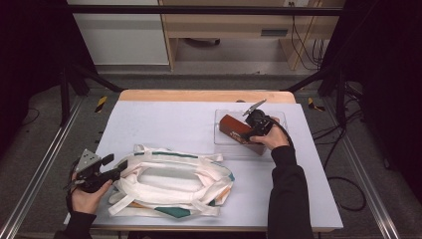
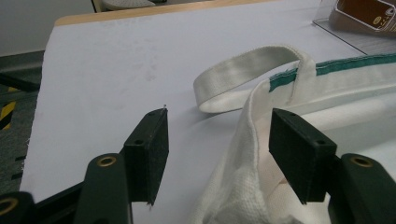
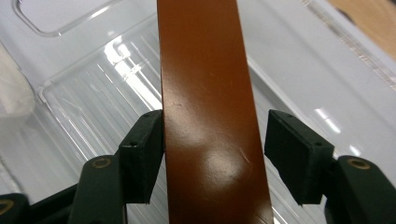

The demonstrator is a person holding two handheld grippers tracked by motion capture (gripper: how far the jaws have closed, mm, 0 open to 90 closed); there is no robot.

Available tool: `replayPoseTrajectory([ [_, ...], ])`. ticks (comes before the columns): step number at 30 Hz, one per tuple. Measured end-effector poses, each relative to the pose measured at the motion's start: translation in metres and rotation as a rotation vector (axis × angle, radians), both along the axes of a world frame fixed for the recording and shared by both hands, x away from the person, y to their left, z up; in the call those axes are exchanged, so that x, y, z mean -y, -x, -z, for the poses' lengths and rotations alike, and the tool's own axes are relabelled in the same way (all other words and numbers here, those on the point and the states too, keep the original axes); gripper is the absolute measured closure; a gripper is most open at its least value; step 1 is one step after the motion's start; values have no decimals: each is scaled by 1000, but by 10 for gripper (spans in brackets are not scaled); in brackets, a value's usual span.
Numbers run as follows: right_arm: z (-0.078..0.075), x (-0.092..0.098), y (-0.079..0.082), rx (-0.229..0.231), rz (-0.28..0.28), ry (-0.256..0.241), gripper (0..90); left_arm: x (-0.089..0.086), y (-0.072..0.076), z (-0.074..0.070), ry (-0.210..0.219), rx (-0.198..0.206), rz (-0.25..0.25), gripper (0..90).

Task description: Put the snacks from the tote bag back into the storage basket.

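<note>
A white cloth tote bag (image 1: 174, 181) with green trim lies flat on the near left of the table, its mouth gaping. My left gripper (image 1: 117, 173) is at the bag's left end. In the left gripper view it (image 2: 219, 156) stands open, with the bag's rim (image 2: 245, 135) running between the jaws and a handle loop (image 2: 247, 65) beyond. A brown box (image 1: 234, 127) sits in a clear plastic tray (image 1: 278, 119) at the right. My right gripper (image 3: 215, 154) straddles the box (image 3: 205, 70), open, with its left pad (image 3: 147, 154) against the box and a small gap at the right pad.
The table top (image 1: 164, 122) is pale lilac, with a wooden strip (image 1: 199, 95) along its far edge. The clear tray's ribbed floor (image 3: 93, 102) surrounds the box. Black frame rails and cables lie beyond the table's sides.
</note>
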State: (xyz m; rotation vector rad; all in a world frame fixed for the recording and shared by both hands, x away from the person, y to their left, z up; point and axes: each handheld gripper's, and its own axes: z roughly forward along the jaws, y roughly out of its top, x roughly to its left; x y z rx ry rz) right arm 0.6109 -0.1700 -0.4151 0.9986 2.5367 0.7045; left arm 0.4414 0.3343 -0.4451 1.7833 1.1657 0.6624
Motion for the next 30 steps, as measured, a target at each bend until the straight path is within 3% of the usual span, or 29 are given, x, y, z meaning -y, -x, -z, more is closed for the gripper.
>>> replayPoseTrajectory([
  [5, -11, 3, 9, 51, 24, -33, 423, 0, 0, 0, -1, 2, -1, 376],
  [9, -18, 7, 25, 118, 42, -82, 540, 1, 0, 0, -2, 3, -1, 376],
  [13, -19, 9, 32, 126, 60, -97, 614, 1, 1, -1, -4, 6, 1, 376],
  [20, -14, 9, 42, 78, 75, -102, 775, 1, 2, -2, -4, 8, 2, 375],
  [21, -11, 9, 43, 52, 77, -111, 811, 1, 2, -2, -6, 8, 1, 375],
  [27, -6, 12, 43, 6, 97, -131, 900, 1, 1, -1, -8, 6, 1, 375],
  [30, -5, 12, 44, -17, 101, -129, 900, 2, 1, -1, -5, 6, 0, 375],
])
